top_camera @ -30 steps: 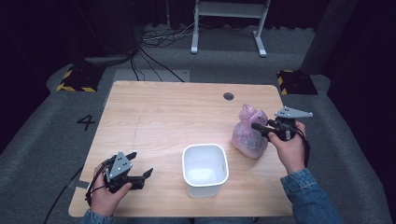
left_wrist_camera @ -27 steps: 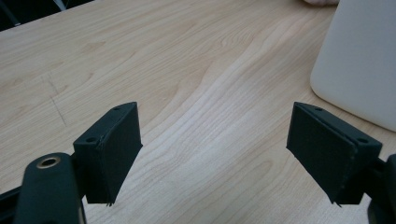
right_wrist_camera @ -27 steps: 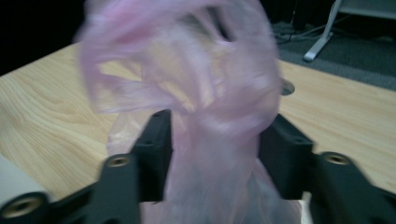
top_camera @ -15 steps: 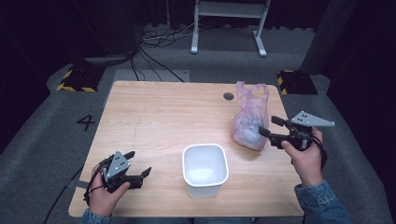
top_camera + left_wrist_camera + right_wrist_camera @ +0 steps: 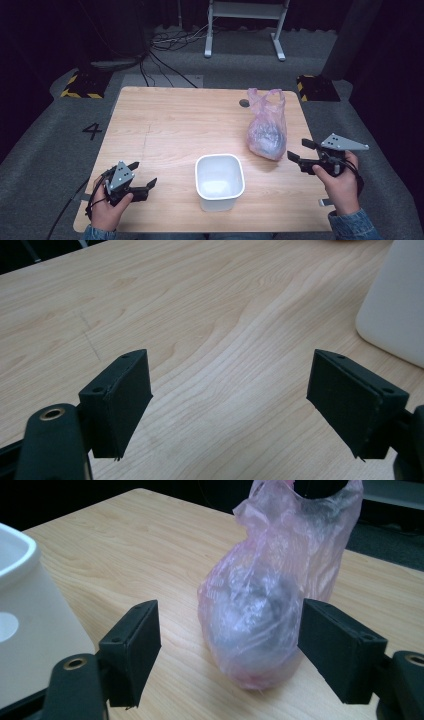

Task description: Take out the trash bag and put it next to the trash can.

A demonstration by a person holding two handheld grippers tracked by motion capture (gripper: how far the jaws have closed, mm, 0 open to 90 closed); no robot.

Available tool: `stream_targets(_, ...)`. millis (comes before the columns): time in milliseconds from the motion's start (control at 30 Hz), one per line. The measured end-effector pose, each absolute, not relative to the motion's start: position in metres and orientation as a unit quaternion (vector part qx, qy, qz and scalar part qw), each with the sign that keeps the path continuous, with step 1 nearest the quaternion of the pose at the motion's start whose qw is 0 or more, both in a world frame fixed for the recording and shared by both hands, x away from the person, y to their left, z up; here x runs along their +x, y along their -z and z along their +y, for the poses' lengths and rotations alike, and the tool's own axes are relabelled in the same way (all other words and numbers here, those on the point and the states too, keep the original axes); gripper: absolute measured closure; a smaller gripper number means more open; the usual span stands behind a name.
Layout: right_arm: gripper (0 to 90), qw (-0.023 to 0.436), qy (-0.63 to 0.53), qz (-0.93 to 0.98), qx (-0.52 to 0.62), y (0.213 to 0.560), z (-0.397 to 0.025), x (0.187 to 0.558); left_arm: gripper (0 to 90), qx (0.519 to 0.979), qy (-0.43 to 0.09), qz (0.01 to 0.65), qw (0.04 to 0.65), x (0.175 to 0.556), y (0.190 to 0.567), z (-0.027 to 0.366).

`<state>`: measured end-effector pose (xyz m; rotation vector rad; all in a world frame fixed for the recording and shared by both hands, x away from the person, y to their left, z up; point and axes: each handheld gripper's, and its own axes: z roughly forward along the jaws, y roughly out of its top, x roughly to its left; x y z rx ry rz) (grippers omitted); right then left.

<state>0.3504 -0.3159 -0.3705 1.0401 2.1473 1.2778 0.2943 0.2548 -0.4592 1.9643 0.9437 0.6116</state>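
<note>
Pink plastic bag [image 5: 266, 127] standing at about two o'clock on the wooden surface [image 5: 165, 130], free of any grip, handles drooping upward and a dark lump inside; white bin [image 5: 219, 182] near six o'clock, apparently empty. Right tool [image 5: 300, 152] spread wide, just beside the bag's lower flank, seen in the right gripper view with the bag [image 5: 272, 595] between and beyond its jaws, so probably lining up a grasp. Left tool [image 5: 141, 179] idle and wide at eight o'clock over bare wood; next likely: ease forward and close gently on the crinkly film.
</note>
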Motion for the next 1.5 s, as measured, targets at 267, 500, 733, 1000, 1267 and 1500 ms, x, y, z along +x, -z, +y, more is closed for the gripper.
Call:
stream_targets(267,23.7,0.216,-0.44,0.779,0.391,0.385,-0.33,0.342,17.3,0.786,-0.247,0.394,0.407,0.296,0.463,0.262)
stream_targets(500,22.9,0.206,-0.427,0.782,0.404,0.406,-0.339,0.338,17.1,0.788,-0.25,0.411,0.384,0.3,0.47,0.269)
stream_targets(733,21.0,0.205,-0.407,0.79,0.411,0.425,-0.345,0.335,16.6,0.788,-0.242,0.429,0.369,0.303,0.478,0.276)
stream_targets(1000,20.2,0.195,-0.392,0.795,0.419,0.448,-0.349,0.333,16.6,0.794,-0.23,0.441,0.349,0.305,0.487,0.282)
stream_targets(1267,20.0,0.188,-0.382,0.798,0.426,0.467,-0.352,0.331,16.6,0.799,-0.214,0.454,0.332,0.308,0.498,0.286)
stream_targets(1500,20.0,0.181,-0.369,0.804,0.429,0.483,-0.352,0.329,16.9,0.799,-0.199,0.465,0.325,0.309,0.503,0.29)
